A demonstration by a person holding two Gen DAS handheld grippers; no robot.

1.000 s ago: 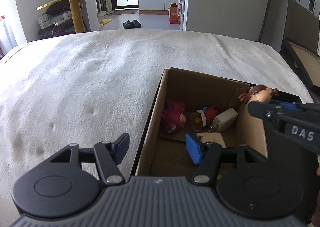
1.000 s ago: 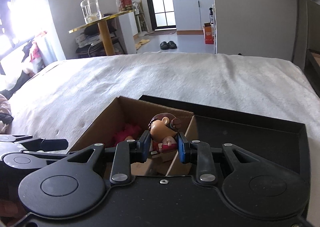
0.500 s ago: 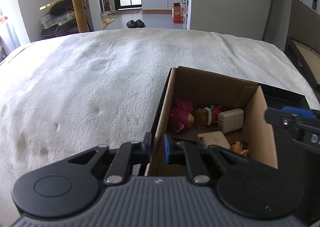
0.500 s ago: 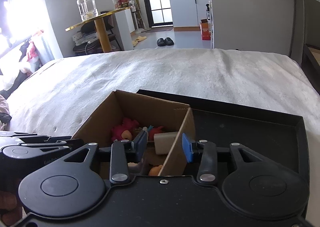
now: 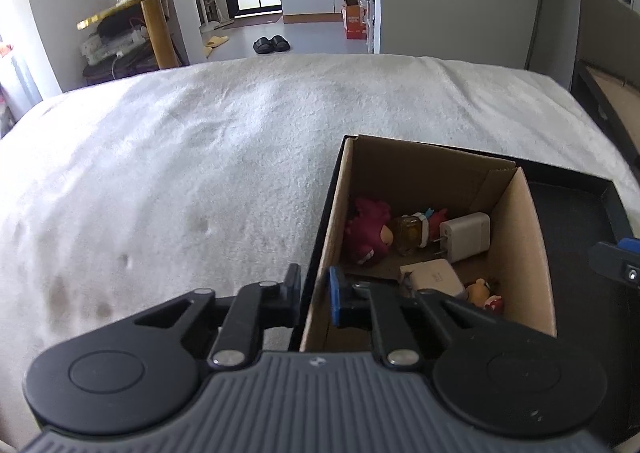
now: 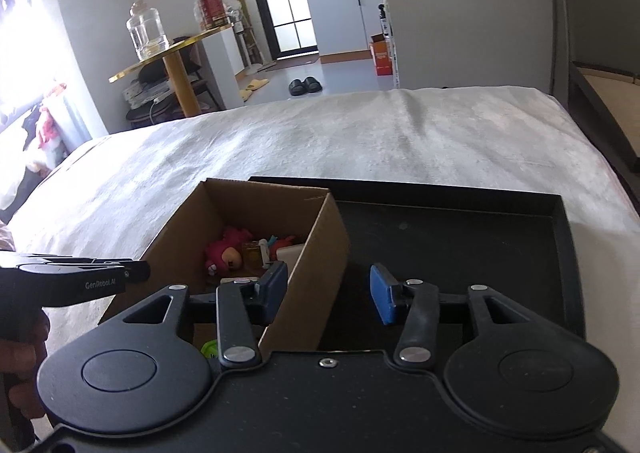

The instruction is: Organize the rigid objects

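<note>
A cardboard box (image 5: 420,169) (image 6: 324,253) sits in the left part of a black tray (image 6: 460,237) on the bed. Inside lie a pink plush toy (image 5: 366,231), an amber bottle (image 5: 410,233), two white chargers (image 5: 466,235) (image 5: 434,277) and a small brown-haired figurine (image 5: 482,291). My left gripper (image 5: 314,295) clamps the box's left wall together with the tray rim. Its jaws are opening slightly while the pads still touch. My right gripper (image 6: 328,289) straddles the box's right wall, jaws opening, pads clear of the cardboard and holding nothing.
White bedding (image 5: 180,173) spreads left and beyond the tray. Past the bed stand a gold round table (image 6: 172,49) with a glass jar, and a dark frame (image 5: 612,93) at the right. A hand (image 6: 20,353) holds the left gripper.
The right gripper let the brown-haired figurine drop into the box, opened and shifted right over the box wall. The left gripper closed onto the box's left wall.
</note>
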